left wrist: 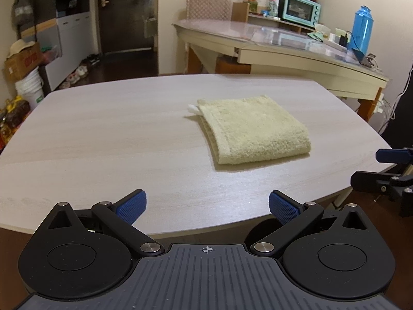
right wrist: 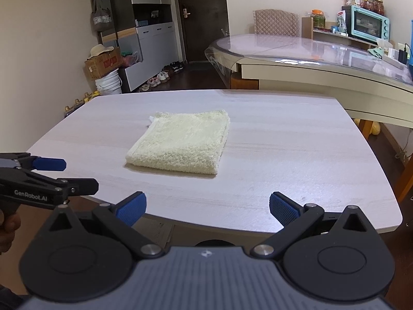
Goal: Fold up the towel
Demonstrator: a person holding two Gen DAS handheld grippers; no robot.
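Observation:
A pale yellow towel (left wrist: 251, 129) lies folded into a thick square on the light wooden table (left wrist: 103, 134); the right wrist view shows the same towel (right wrist: 182, 142) near the middle of the table (right wrist: 296, 155). My left gripper (left wrist: 207, 206) hovers over the near table edge, open, nothing between its blue pads. Equally open and empty, my right gripper (right wrist: 207, 208) sits back from the towel at the table's front edge. Each gripper appears at the other's side: the right one (left wrist: 387, 170), the left one (right wrist: 51, 173).
A second, glass-topped table (left wrist: 284, 41) stands behind, carrying a teal toaster oven (left wrist: 300, 9) and a blue thermos (left wrist: 362, 28). Boxes, buckets and shoes line the left wall by a dark door (right wrist: 201, 18). A hand (right wrist: 7, 227) holds the left gripper.

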